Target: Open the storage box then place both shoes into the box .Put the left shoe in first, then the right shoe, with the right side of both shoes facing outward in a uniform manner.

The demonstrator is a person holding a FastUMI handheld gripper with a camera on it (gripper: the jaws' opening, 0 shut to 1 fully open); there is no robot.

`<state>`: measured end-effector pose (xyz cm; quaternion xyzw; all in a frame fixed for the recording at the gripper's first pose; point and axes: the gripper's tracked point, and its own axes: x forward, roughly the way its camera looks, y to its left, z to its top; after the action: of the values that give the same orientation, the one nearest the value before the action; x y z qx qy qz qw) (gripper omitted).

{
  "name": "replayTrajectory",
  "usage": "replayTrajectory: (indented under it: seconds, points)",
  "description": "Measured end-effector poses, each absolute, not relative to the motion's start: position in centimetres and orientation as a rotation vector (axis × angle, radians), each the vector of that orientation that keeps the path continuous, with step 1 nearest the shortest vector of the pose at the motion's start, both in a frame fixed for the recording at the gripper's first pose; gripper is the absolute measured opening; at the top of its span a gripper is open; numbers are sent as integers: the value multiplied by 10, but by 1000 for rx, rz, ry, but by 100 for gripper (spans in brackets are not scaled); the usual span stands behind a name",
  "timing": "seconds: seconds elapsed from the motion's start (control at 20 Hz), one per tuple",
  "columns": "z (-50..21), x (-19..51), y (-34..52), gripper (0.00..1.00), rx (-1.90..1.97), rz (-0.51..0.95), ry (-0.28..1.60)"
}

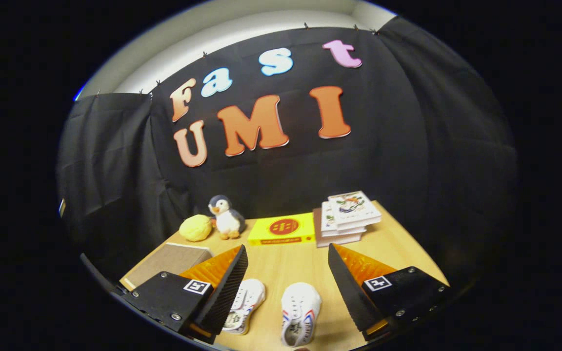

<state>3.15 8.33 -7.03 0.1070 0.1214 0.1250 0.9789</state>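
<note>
Two small white shoes lie on the wooden table (286, 265) below and between my fingers. One shoe (245, 305) is partly behind my left finger (227, 287); the other shoe (300, 314) has red and blue marks and lies nearer the middle. A brown flat-lidded storage box (169, 261) sits to the left, behind the left finger, its lid down. My gripper (288, 285) hangs above the shoes, open, with nothing between its fingers.
At the table's back stand a yellow round thing (196, 227), a penguin plush (226, 218), a flat yellow box (282, 229) and a stack of books (347, 218). Black cloth walls close off the back and sides.
</note>
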Motion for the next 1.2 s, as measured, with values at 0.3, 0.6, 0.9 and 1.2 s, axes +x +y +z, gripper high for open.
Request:
replayTrajectory:
  seconds: [0.3, 0.6, 0.9, 1.2]
  points:
    - [-113, 38, 164, 98, 406, 468, 404]
    - [-155, 31, 231, 98, 736, 665, 609]
    - [-169, 8, 279, 98, 949, 863, 737]
    - [-189, -16, 309, 98, 997, 975, 892]
